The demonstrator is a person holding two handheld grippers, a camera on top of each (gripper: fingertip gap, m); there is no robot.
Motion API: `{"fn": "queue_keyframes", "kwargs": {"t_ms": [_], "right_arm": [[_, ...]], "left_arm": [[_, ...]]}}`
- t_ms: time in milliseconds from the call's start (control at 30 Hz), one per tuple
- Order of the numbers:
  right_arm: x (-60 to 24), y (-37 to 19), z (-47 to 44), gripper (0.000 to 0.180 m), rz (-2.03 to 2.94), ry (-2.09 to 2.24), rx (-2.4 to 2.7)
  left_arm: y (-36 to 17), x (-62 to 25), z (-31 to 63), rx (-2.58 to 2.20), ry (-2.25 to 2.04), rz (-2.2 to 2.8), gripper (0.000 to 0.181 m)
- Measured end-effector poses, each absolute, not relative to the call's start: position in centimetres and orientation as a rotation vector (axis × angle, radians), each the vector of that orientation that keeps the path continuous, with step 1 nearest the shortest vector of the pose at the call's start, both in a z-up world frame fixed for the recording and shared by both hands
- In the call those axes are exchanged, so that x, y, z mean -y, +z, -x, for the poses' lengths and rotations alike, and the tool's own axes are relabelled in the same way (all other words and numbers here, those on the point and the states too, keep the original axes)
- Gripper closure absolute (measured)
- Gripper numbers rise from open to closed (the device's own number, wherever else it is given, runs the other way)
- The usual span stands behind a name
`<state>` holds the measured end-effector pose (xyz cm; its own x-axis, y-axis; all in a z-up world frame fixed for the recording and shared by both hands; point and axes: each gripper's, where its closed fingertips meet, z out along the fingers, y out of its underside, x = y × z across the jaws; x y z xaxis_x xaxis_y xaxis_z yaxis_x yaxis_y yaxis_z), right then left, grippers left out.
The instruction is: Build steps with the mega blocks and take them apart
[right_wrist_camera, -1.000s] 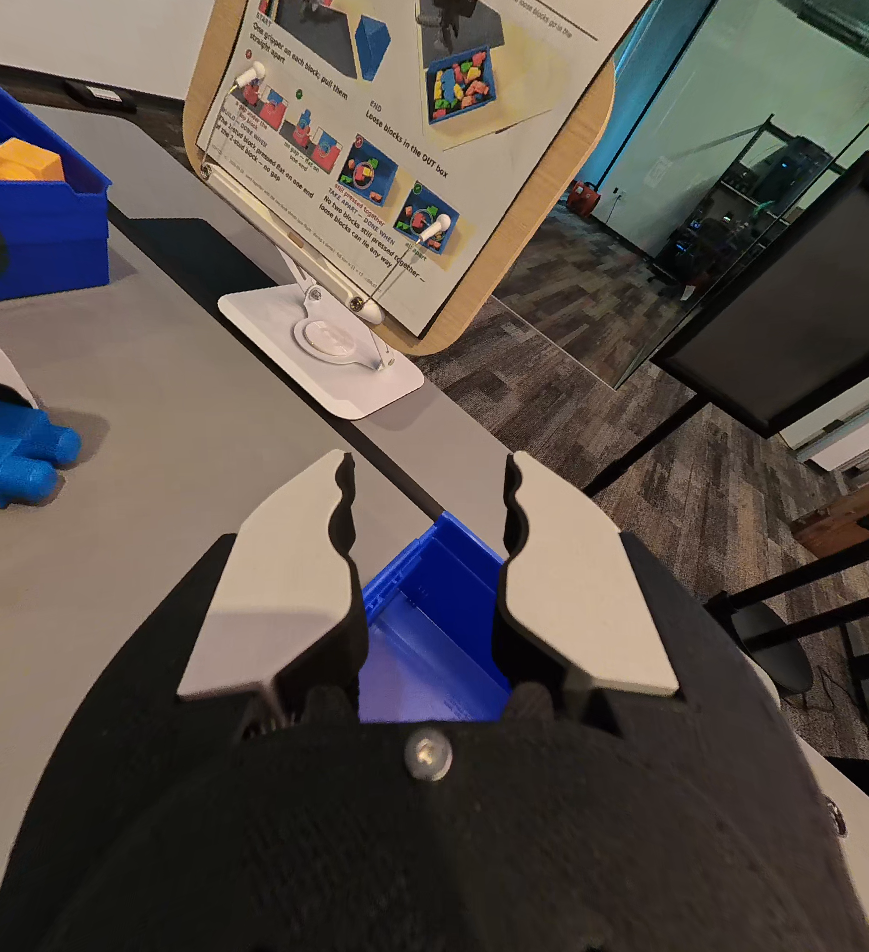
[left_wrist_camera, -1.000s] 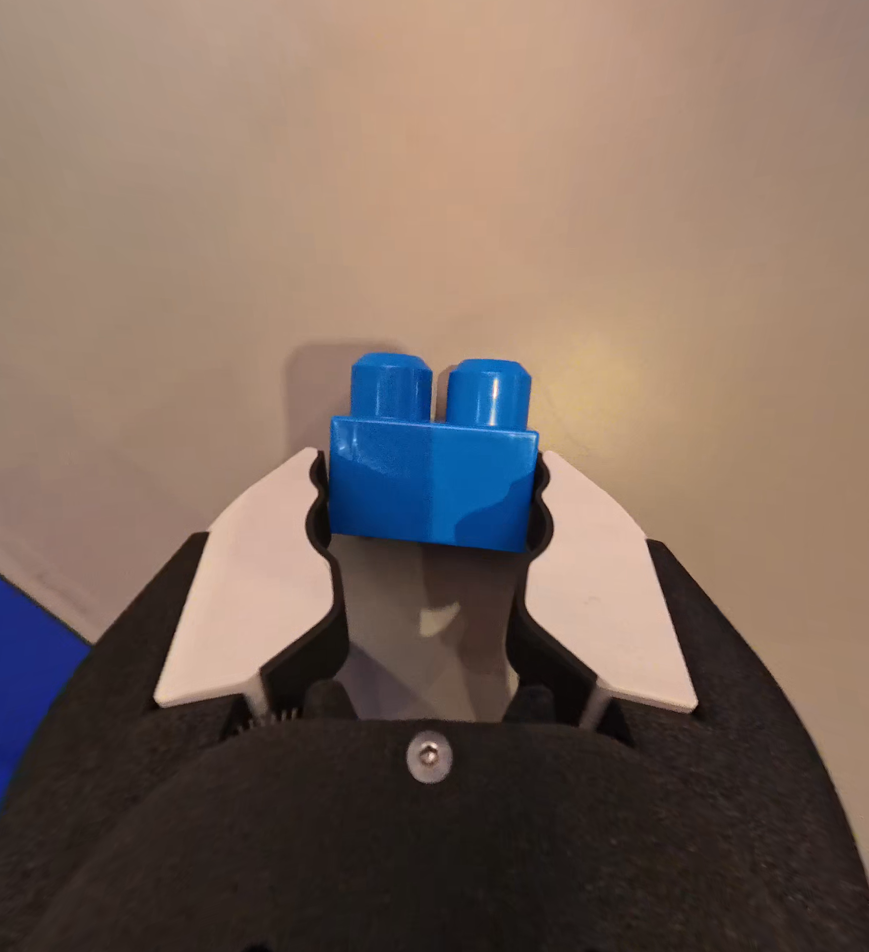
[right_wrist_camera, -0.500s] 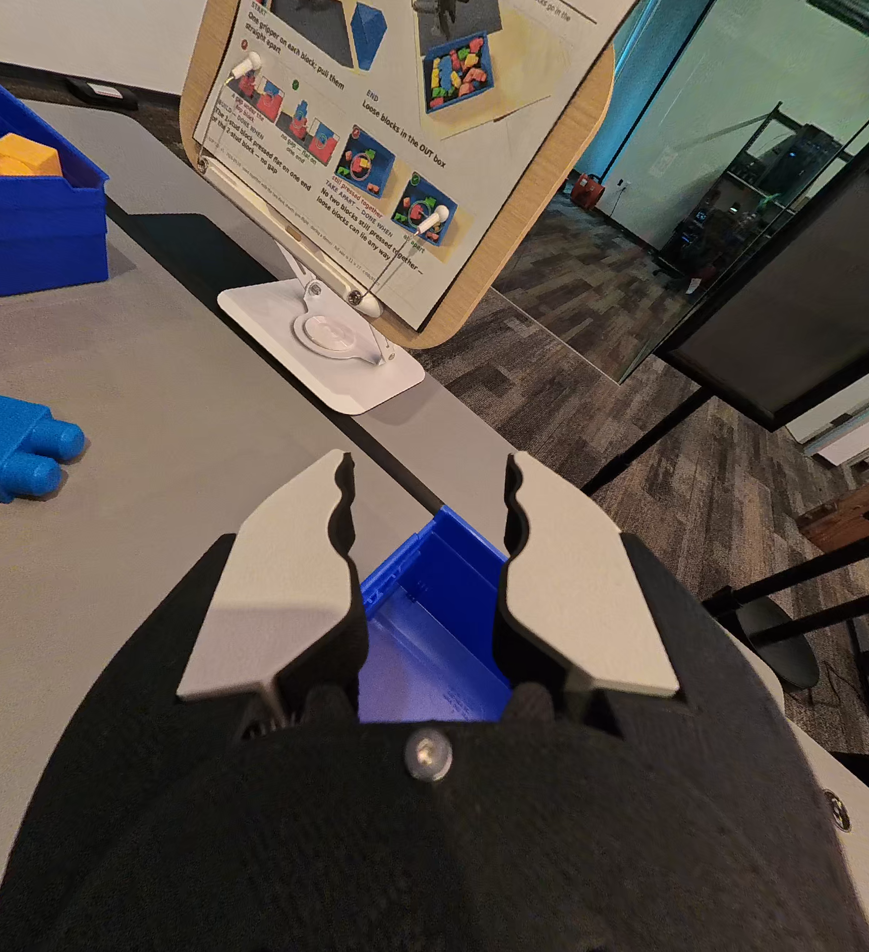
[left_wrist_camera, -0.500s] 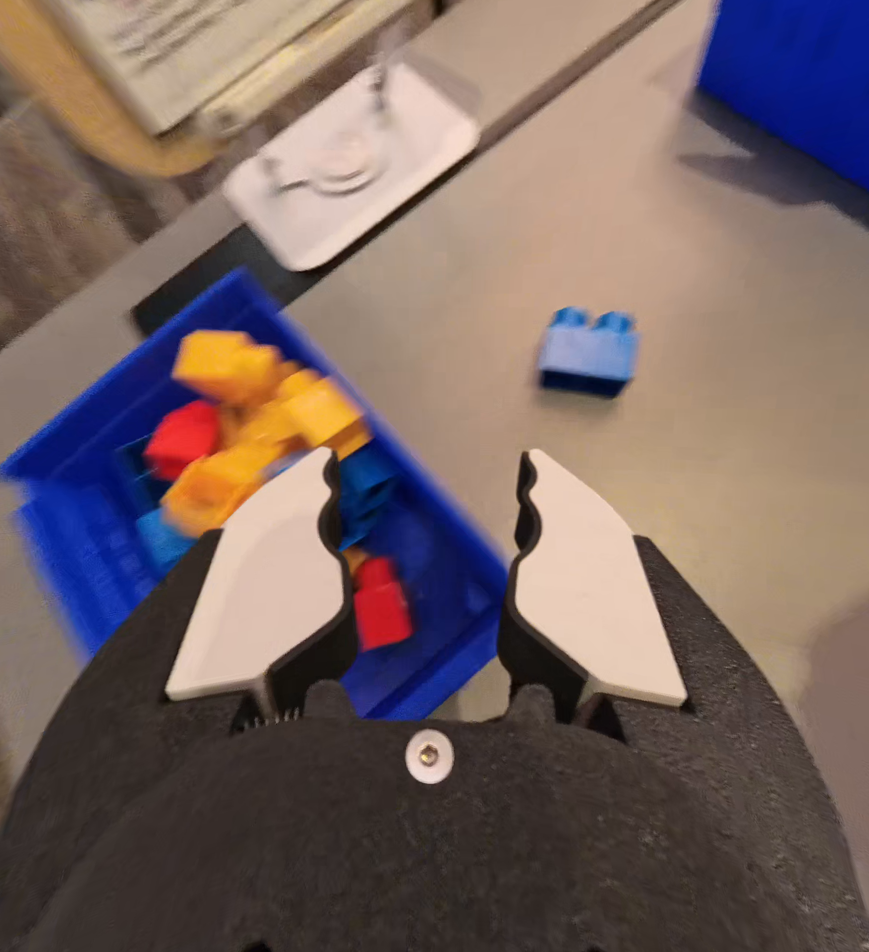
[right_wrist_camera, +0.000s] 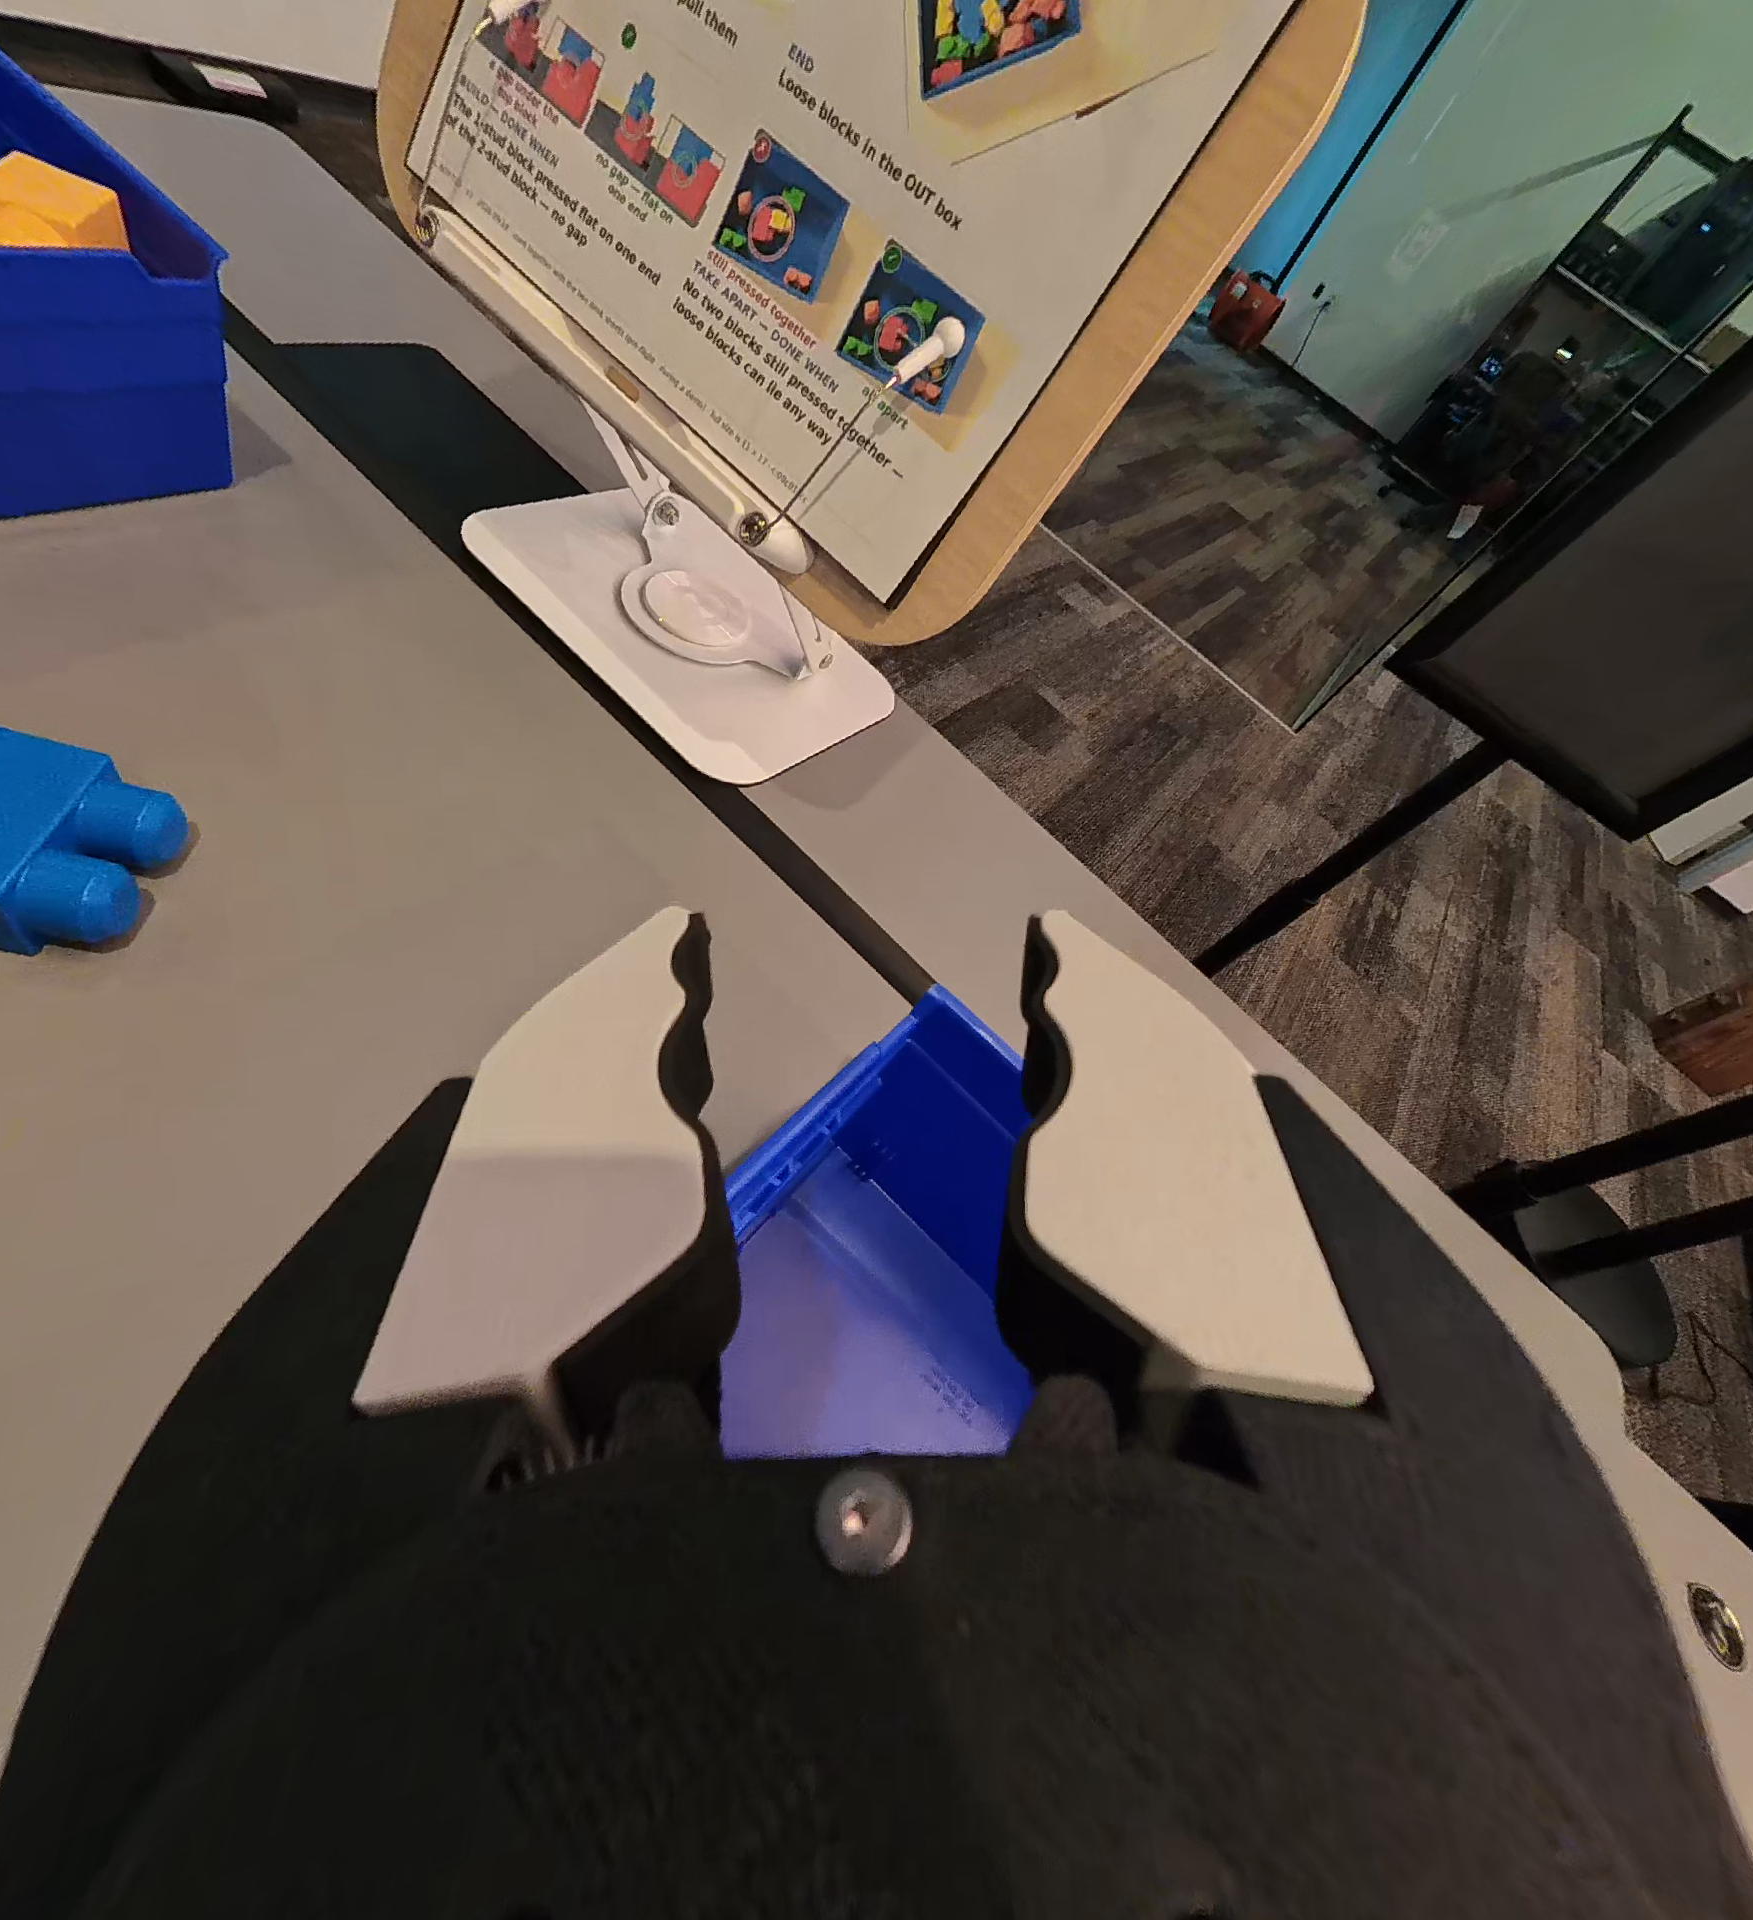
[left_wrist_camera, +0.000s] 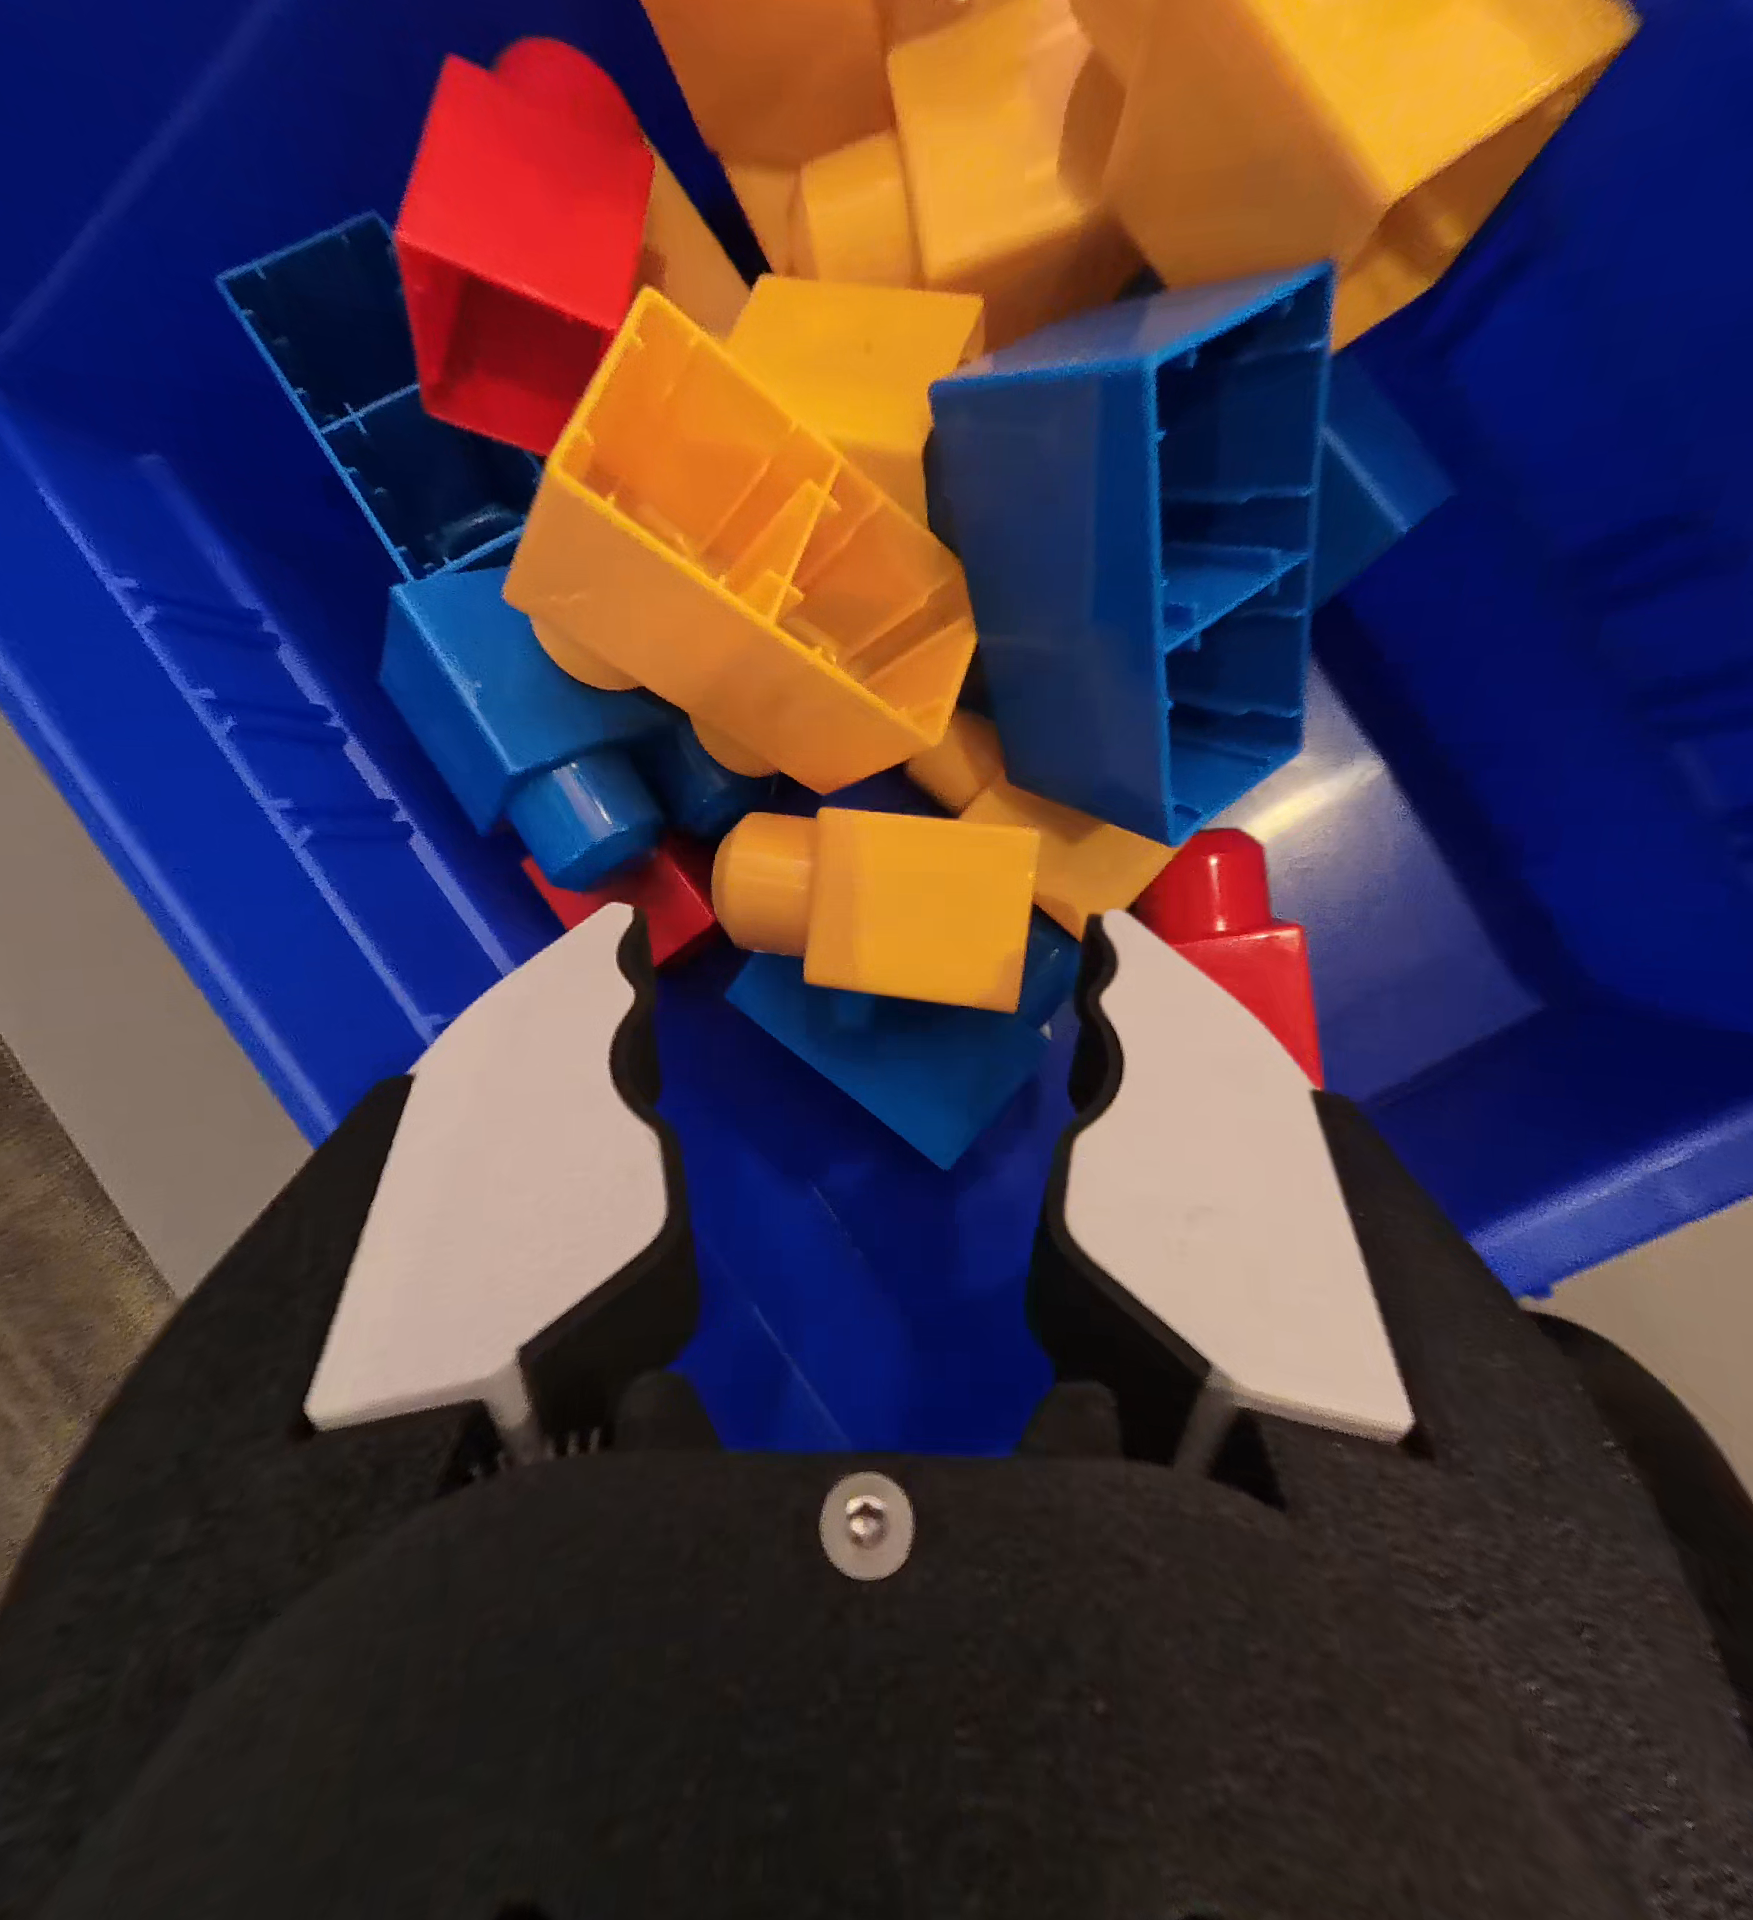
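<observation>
Grey table (right_wrist_camera: pixel 352 727) spread ahead and left of the right fingers, a slanted instruction board on a white stand (right_wrist_camera: pixel 685 634) well beyond them. Full blue bin (left_wrist_camera: pixel 228 727) just beyond the left gripper (left_wrist_camera: pixel 864 935), stacked with yellow, red and blue mega blocks. Empty blue bin (right_wrist_camera: pixel 913 1122) seen through the gap of the right gripper (right_wrist_camera: pixel 864 935). Lone blue two-stud block (right_wrist_camera: pixel 20 842) lying on its side far left of the right fingers, studs pointing toward the stand, long axis across that. Small yellow one-stud block (left_wrist_camera: pixel 913 904) just ahead of the left fingertips, stud pointing left; possibly resting on a blue block, hard to tell. Both grippers spread apart, grasping nothing.
</observation>
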<state>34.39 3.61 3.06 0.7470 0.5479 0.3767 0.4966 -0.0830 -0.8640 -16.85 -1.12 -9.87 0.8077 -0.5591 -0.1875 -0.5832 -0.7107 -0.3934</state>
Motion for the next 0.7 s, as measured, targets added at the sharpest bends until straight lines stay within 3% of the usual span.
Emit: {"fn": "queue_keyframes", "kwargs": {"t_ms": [167,300,467,600,700], "right_arm": [[-3.7,2.5,-34.3,0.121,1.741,0.034,0.856],[-3.6,2.5,-34.3,0.121,1.739,0.032,0.862],[-3.6,2.8,-34.7,0.121,1.736,0.032,0.846],[-3.7,2.9,-34.7,0.121,1.736,0.044,0.841],[-3.6,2.8,-34.8,0.121,1.75,0.041,0.842]], "left_arm": [[-11.1,0.8,16.6,-0.886,0.059,2.591,0.118],[-10.8,1.1,17.0,-0.888,0.099,2.602,0.119],[-4.9,2.0,15.5,-0.839,0.132,2.46,0.119],[2.1,2.9,3.6,-0.909,-0.15,2.241,0.12],[1.4,4.4,-8.5,-1.09,-0.36,2.183,0.12]]}}
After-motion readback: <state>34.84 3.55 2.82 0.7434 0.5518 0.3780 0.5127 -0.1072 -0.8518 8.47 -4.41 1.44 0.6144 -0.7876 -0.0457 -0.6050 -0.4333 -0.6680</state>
